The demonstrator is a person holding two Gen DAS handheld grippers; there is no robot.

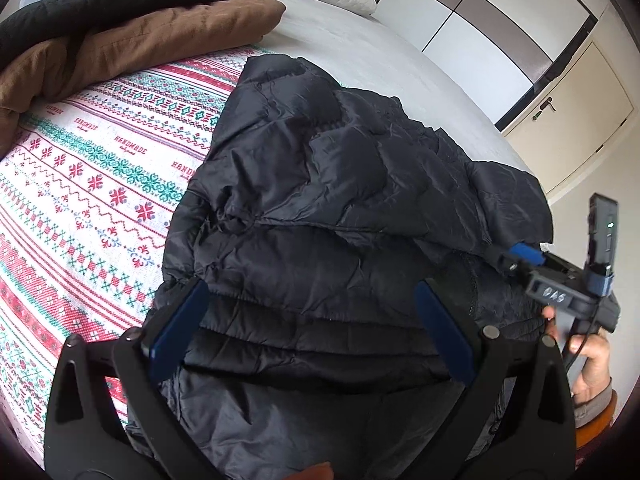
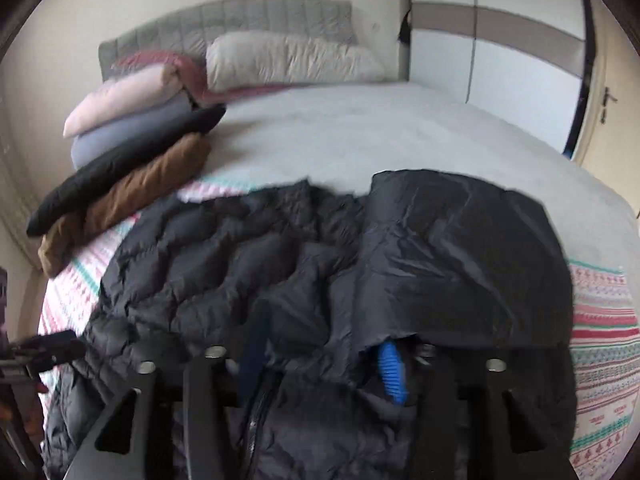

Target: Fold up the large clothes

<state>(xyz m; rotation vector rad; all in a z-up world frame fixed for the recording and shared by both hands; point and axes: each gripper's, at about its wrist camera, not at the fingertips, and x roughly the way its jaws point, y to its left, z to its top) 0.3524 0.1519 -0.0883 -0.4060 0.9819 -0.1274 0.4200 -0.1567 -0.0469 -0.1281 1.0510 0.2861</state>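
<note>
Bedroom scene, grey-sheeted bed with a red, green and white knit-pattern blanket across its near end. Dark navy quilted puffer jacket lies crumpled on that blanket and partly on the grey sheet, filling the centre to 6 o'clock of both views; in the right wrist view its smooth lining panel is flipped over at 3 o'clock of the quilted part. Left gripper sits at 6 o'clock over the jacket's near hem, blue-padded fingers spread wide apart, nothing between them, released. Right gripper: jacket fabric draped over and between its fingers, one ribbed blue pad poking out under the lining fold; gap looks partly closed but view is blurred, cannot tell whether it grips the cloth. In the left view the right gripper's body shows at 3 to 4 o'clock against the jacket's edge, held by a bare hand. Stack of folded garments at 9 to 10 o'clock, brown at the bottom, then black, grey-blue and pink. White pillow at 12 o'clock against a grey padded headboard. White and taupe wardrobe at 1 to 2 o'clock, cream door with handle beside it.
</note>
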